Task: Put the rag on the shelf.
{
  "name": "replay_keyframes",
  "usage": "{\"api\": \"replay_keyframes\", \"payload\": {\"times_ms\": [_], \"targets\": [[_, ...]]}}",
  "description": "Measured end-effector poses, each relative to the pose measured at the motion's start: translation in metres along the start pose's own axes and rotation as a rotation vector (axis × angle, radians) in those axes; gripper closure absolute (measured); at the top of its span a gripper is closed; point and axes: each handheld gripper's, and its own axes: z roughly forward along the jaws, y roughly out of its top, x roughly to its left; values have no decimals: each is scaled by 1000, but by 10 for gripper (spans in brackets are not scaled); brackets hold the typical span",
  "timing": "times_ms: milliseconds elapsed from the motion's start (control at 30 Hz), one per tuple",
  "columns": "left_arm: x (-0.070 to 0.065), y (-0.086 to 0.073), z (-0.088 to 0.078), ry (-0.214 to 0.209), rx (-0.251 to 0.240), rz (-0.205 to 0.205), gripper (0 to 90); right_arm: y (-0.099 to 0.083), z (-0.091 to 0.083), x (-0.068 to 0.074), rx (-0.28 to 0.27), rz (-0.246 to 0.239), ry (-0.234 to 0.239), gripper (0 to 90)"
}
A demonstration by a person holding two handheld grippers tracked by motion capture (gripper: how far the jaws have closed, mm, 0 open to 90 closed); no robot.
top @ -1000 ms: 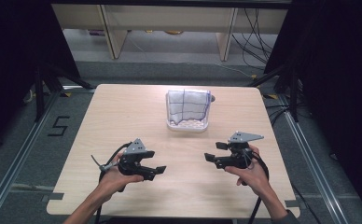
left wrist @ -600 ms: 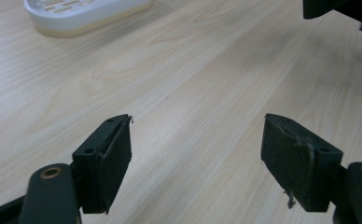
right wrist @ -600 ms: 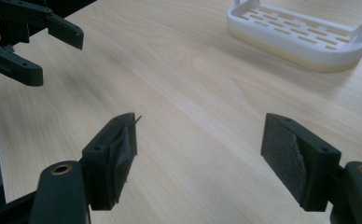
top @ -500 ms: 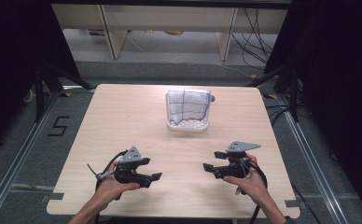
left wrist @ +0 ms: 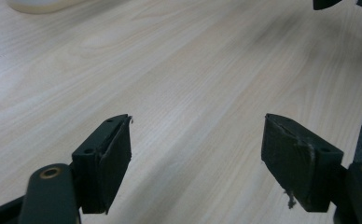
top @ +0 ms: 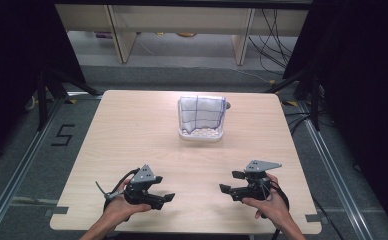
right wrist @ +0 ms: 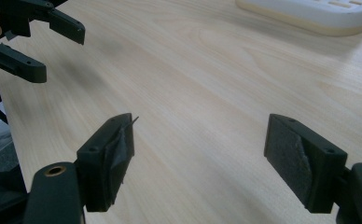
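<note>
A white basket (top: 202, 133) stands at the far middle of the wooden table (top: 132, 130), with a white cloth with blue lines (top: 199, 113) draped in it. My left gripper (top: 166, 198) is held by a hand near the front left edge, jaws wide apart and empty (left wrist: 198, 154). My right gripper (top: 228, 183) sits near the front right, also open with nothing between its jaws (right wrist: 200, 154). The two grippers point toward each other. The basket's rim (right wrist: 319, 14) shows far off in the right gripper view, and the left gripper (right wrist: 39, 42) shows at its upper left.
The table's front edge runs just below both hands. Metal floor rails (top: 12, 175) flank the table. A shelf unit (top: 182, 25) and cables (top: 282, 30) stand beyond the far edge. Bare wood (top: 197, 165) lies between the grippers and the basket.
Both hands and grippers have drawn back toward the table's front edge. The jaws of both stay open. The basket and cloth have not moved.
</note>
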Motion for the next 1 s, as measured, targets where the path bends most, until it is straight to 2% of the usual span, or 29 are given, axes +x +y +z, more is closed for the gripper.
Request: {"api": "replay_keyframes", "payload": {"times_ms": [33,67,100,167,233,267,300,333,367,400,433,467,500,533,567,633,667,700,767,833,867,933,967,1000], "targets": [[0,-1,0,-4,2,3,238,-1,-1,0,5,-16,-13,251],[-1,-2,-1,-2,4,6,238,-2,-1,2,5,-10,-2,251],[-1,-3,-1,-2,7,2,238,-3,-3,3,15,-15,-24,251],[-3,-5,-2,7,6,4,238,-6,-3,7,20,12,-3,248],[-3,-7,-3,4,5,8,237,-7,-3,6,20,-24,-11,239],[-3,-8,-3,10,6,9,236,-8,-3,8,21,-18,-4,234],[-3,-9,-4,13,14,18,235,-10,-4,9,34,-25,-27,232],[-2,-10,-5,12,12,22,234,-11,-3,10,31,-25,-17,231],[-4,-11,-4,14,-1,2,233,-13,-4,14,42,4,-24,224],[-3,-12,-5,16,13,17,231,-13,-4,12,45,-37,-36,215],[-3,-13,-5,16,8,12,230,-15,-3,12,50,-43,-36,207],[-3,-14,-5,18,11,18,229,-16,-3,13,52,-44,-37,206],[-2,-15,-6,24,27,31,228,-18,-1,14,53,-42,-15,206],[-4,-16,-5,22,18,19,227,-19,-2,15,70,-43,-31,204],[-5,-17,-5,22,18,19,227,-20,-1,18,83,-17,-28,204],[-6,-19,-4,22,31,35,226,-22,0,16,81,-71,-28,203],[-7,-20,-4,23,40,41,225,-23,0,20,85,-36,-33,203],[-7,-21,-4,18,51,64,225,-23,0,18,88,-73,-34,203],[-10,-23,-3,14,45,57,223,-25,0,19,100,-60,-34,201],[-12,-24,-3,12,71,85,222,-27,0,20,104,-77,-48,197],[-14,-25,-2,9,53,69,221,-28,-1,22,110,-69,-54,195],[-15,-27,-2,10,75,96,220,-30,0,23,117,-82,-57,192],[-18,-28,-1,3,60,75,219,-31,-1,23,127,-83,-57,190],[-18,-29,-1,8,77,90,218,-32,0,23,128,-92,-50,189]]}}
